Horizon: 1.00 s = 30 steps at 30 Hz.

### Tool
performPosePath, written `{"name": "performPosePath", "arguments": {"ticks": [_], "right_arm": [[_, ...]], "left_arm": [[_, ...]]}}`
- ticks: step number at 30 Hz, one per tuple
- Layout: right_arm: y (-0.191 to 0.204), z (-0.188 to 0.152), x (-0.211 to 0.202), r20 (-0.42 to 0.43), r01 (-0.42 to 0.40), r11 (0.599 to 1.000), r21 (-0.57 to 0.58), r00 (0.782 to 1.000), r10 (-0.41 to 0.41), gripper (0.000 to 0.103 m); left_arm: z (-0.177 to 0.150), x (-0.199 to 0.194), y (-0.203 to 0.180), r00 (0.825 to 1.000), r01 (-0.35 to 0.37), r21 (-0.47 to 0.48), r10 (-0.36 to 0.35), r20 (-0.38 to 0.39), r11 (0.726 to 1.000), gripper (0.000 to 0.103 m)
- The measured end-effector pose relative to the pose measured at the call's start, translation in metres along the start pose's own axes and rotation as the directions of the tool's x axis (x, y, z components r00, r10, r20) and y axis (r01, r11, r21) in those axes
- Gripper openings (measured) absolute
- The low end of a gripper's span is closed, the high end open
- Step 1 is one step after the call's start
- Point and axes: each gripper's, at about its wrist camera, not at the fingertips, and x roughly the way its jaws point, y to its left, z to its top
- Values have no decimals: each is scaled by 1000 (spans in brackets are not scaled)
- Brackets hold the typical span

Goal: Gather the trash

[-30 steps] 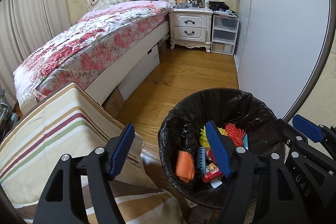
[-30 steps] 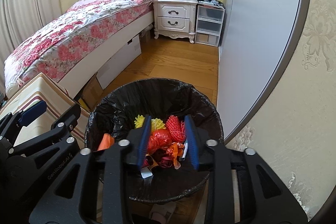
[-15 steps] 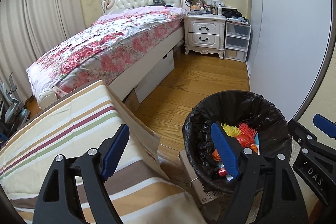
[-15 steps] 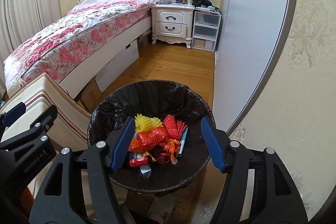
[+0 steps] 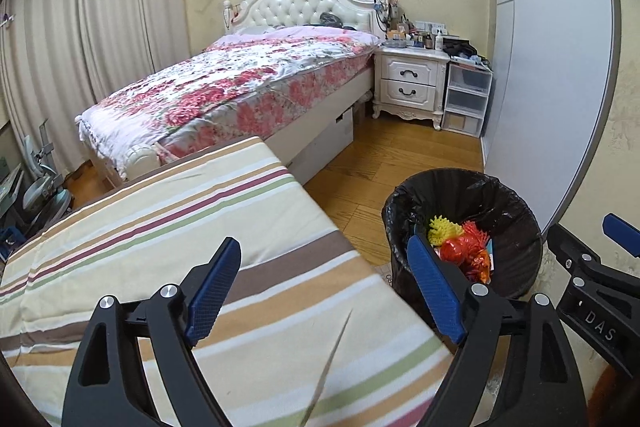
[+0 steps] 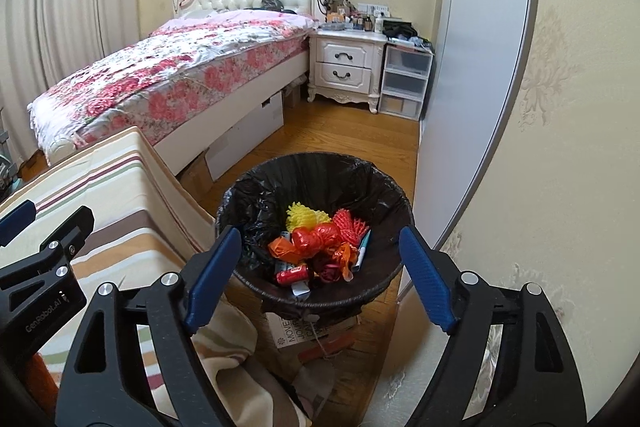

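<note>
A round bin with a black liner (image 6: 372, 187) (image 5: 516, 219) stands on the wood floor by the wall. Inside lies a trash heap (image 6: 320, 247): yellow and red foam nets, orange and red wrappers, a red can, a pen. My right gripper (image 6: 320, 281) hangs above the bin's near rim, jaws still opening, nothing between them. My left gripper (image 5: 324, 287) is over the striped cloth (image 5: 168, 227), jaws opening and empty; the bin is to its right. Each gripper shows at the edge of the other's view.
A bed with a floral cover (image 5: 240, 83) fills the left middle. A white nightstand (image 5: 412, 87) and plastic drawers (image 5: 466, 99) stand at the back. A grey wardrobe door (image 6: 472, 75) and papered wall close the right. A cardboard box (image 6: 304, 331) lies under the bin.
The right gripper let the red wrapper fall into the bin and opened wide. Both grippers drew back and rose; the left one swung left from over the bin to above the striped cloth.
</note>
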Motion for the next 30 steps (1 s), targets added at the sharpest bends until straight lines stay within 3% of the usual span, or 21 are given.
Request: {"name": "performPosePath", "arguments": {"ticks": [13,30], "right_arm": [[18,-21,-66,91,-51,998,-39,994,54,80],[22,-32,-99,137,-65,996,-53,988,72,81]], "left_arm": [[-24,-67,27,997,-18,-56,22,70,998,84],[-39,-95,45,994,-39,-95,48,94,995,84]]}}
